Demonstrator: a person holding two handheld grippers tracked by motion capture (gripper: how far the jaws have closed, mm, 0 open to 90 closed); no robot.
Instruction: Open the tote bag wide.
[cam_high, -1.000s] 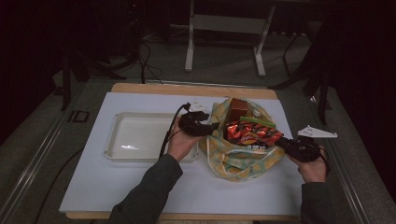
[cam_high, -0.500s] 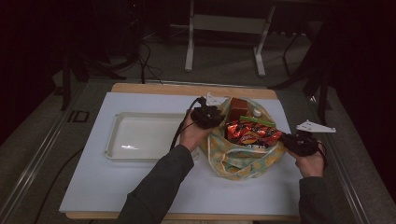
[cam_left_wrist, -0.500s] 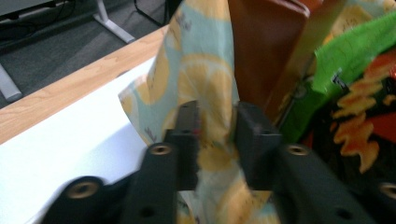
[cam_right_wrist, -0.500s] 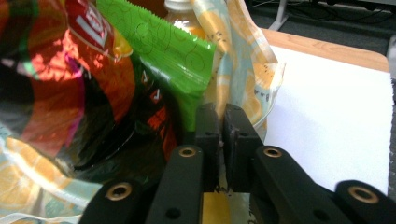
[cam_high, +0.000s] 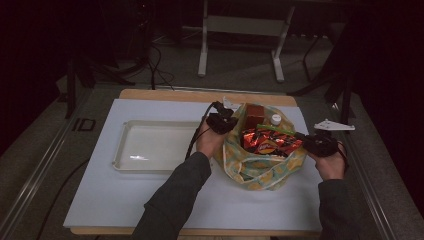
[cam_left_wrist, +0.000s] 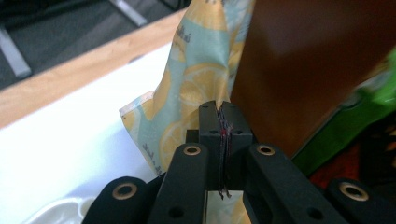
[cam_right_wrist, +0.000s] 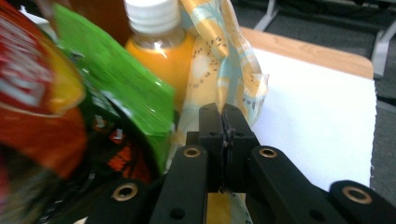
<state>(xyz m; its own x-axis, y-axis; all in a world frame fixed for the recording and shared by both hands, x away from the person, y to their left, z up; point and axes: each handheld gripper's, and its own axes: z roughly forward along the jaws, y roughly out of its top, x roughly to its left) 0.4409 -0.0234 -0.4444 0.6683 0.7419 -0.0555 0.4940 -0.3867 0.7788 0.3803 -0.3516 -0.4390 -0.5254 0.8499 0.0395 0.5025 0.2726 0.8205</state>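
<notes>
1. From the high view, a lemon-print cloth bag (cam_high: 260, 170) sits on the white table (cam_high: 125, 200), just right of a white tray (cam_high: 150, 150). Its mouth gapes open on a brown box (cam_high: 255, 116), a white-capped bottle (cam_high: 275, 119) and a red snack packet (cam_high: 270, 142). The left gripper (cam_high: 227, 122) is at the bag's left rim, the right gripper (cam_high: 306, 140) at its right rim.
2. In the left gripper view, the left gripper (cam_left_wrist: 224, 122) has just been closing and is now clenched on the bag's edge (cam_left_wrist: 187, 107): pale blue fabric with yellow lemon slices, pinched between the jaws. The brown box (cam_left_wrist: 299, 70) stands just beside it.
3. In the right gripper view, the right gripper (cam_right_wrist: 225, 122) has likewise been closing and now grasps a fold of the bag's fabric (cam_right_wrist: 229, 70). An orange-filled bottle (cam_right_wrist: 161, 51) and a green packet (cam_right_wrist: 121, 88) stand just inside.
</notes>
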